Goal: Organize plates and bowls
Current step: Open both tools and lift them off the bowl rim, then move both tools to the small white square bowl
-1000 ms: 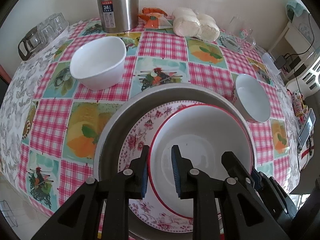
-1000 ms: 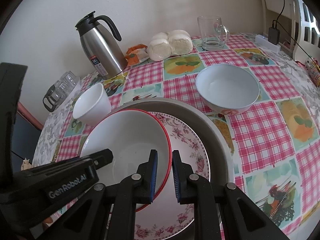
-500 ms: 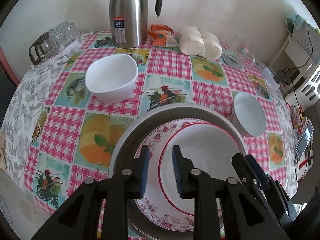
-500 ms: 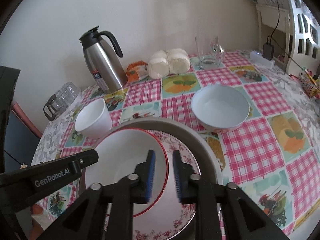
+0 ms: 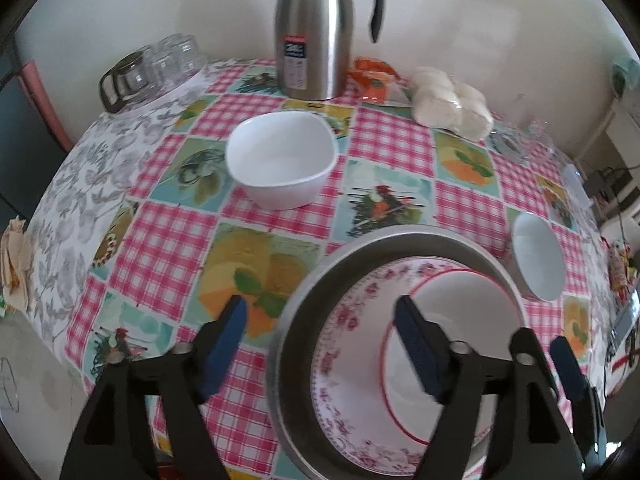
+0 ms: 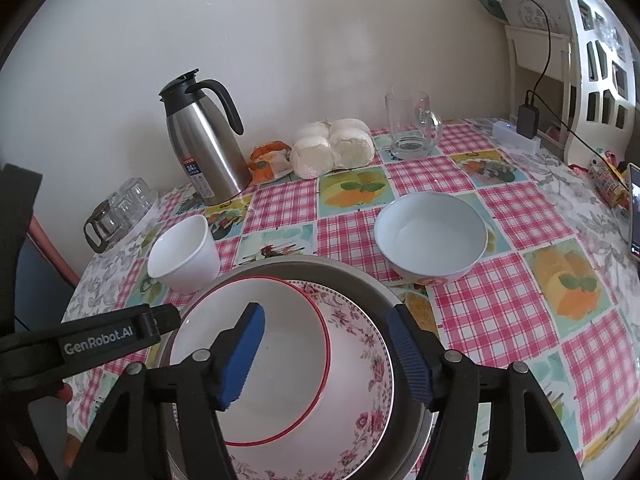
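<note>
Red-rimmed white bowl sits in a flowered plate, inside a grey metal pan on the table. Left tool and right tool have just opened wide above them, holding nothing.

checked tablecloth: glossy, looks like plastic/oilcloth, smooth. thermos jug at 12: brushed steel, satin sheen, black plastic handle & lid. basin at 6: dull grey metal, matt. floral plate & red-rimmed bowl in it: glazed ceramic, shiny. white bowl at 11, round bowl at 2: smooth gloss. mug at 1: clear glass.
</note>
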`<action>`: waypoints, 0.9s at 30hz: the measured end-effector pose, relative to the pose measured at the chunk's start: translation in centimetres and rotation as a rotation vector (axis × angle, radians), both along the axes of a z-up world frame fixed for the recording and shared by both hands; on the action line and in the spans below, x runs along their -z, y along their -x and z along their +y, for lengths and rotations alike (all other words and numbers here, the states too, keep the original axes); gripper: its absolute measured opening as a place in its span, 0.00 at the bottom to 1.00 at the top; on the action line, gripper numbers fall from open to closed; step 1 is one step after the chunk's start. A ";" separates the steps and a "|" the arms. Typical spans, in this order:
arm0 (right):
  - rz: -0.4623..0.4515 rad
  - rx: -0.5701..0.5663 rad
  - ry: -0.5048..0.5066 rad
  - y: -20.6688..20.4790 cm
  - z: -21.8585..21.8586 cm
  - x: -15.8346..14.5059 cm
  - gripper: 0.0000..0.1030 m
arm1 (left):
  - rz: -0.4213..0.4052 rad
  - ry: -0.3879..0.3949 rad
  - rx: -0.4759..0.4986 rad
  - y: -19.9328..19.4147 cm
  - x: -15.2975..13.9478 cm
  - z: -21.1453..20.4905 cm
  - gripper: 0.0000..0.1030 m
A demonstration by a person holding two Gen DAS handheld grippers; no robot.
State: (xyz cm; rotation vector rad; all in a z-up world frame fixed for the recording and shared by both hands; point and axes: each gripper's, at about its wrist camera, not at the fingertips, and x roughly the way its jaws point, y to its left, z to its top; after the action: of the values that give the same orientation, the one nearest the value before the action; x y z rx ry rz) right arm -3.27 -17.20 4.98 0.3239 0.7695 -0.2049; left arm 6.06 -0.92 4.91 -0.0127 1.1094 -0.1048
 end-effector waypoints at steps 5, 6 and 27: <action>-0.002 -0.007 0.007 -0.1 0.1 0.1 0.80 | -0.017 -0.024 -0.053 -0.3 0.1 1.0 0.82; -0.004 -0.009 0.009 -0.1 0.1 0.1 0.81 | -0.017 -0.024 -0.060 -0.3 0.2 1.2 0.82; 0.016 -0.054 0.057 -0.9 1.7 0.8 1.00 | 0.007 0.017 -0.165 -1.3 0.8 4.5 0.92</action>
State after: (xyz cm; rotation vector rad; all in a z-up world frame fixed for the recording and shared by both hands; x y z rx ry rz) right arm -2.39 -15.49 4.21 0.2472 0.7858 -0.1784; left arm 7.37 3.59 4.10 -0.1203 1.1105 0.0338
